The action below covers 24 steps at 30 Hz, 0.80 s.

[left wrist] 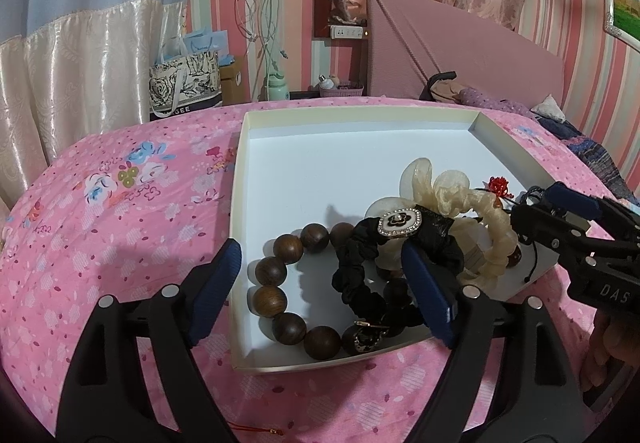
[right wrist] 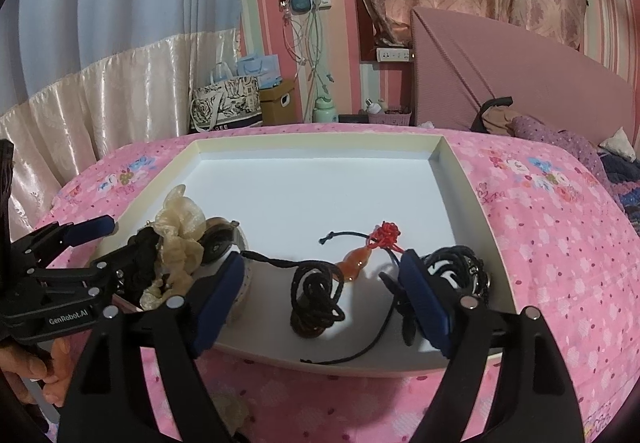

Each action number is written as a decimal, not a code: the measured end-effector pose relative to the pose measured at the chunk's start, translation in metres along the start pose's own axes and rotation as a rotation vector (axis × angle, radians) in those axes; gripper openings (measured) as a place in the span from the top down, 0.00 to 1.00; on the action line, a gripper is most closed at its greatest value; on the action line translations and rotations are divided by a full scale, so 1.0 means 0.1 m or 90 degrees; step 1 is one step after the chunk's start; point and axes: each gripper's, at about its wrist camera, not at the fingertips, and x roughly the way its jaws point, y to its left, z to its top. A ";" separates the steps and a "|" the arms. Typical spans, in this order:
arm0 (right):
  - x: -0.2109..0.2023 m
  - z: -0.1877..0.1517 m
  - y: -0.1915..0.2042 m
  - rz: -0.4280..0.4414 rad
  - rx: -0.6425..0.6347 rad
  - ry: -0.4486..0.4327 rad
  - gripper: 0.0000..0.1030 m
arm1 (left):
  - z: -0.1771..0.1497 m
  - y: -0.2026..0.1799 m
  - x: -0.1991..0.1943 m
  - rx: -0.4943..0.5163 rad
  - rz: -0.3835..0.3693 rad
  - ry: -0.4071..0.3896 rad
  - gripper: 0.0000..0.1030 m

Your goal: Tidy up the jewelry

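Blue-padded fingers of the left gripper (left wrist: pixel 320 279) stand wide apart and clasp nothing: one finger hangs over the pink floral bedspread (left wrist: pixel 120 243) just outside the left wall of the white shallow box (left wrist: pixel 240 147), the other over the black scrunchie (left wrist: pixel 360 271).

Left near corner of the box: wooden bead bracelet (left wrist: pixel 280 283), lying flat, with the black scrunchie draped over its right side. A rhinestone flower brooch (left wrist: pixel 400 223) sits on top of the scrunchie. Just behind, a cream organza scrunchie (left wrist: pixel 440 187).

Right gripper (right wrist: pixel 322 291) likewise released, nothing between the pads. Between its fingers, on the box floor near the near edge: a coiled black cord (right wrist: pixel 316 295), and beyond it an orange gourd pendant (right wrist: pixel 356 263) tied to a red knot (right wrist: pixel 386 233). Behind the right finger, a second black cord bundle (right wrist: pixel 460 267) near the right wall.

Far half of the box floor is bare white. Beyond the bed: floral tote bag (right wrist: pixel 224 103), striped pink wall, curtains.
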 end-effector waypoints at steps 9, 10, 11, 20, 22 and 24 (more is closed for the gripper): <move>-0.16 0.05 -0.20 -0.011 0.050 0.001 0.22 | 0.02 0.24 -0.36 0.004 0.030 0.006 0.20; -0.19 0.05 -0.21 -0.014 0.053 0.003 0.22 | 0.02 0.30 -0.41 0.003 0.031 0.005 0.20; -0.24 0.03 -0.22 -0.011 0.055 0.003 0.22 | 0.01 0.39 -0.47 -0.002 0.030 0.005 0.19; -0.51 -0.32 -0.04 0.021 0.013 0.045 0.22 | -0.42 1.44 -0.97 -0.082 0.082 0.034 0.19; -0.51 -0.42 0.03 0.041 0.009 0.055 0.22 | -0.54 1.42 -0.94 -0.068 0.072 0.056 0.19; -0.49 -0.49 0.11 0.059 -0.001 0.069 0.22 | -0.65 1.28 -0.92 -0.037 0.057 0.068 0.19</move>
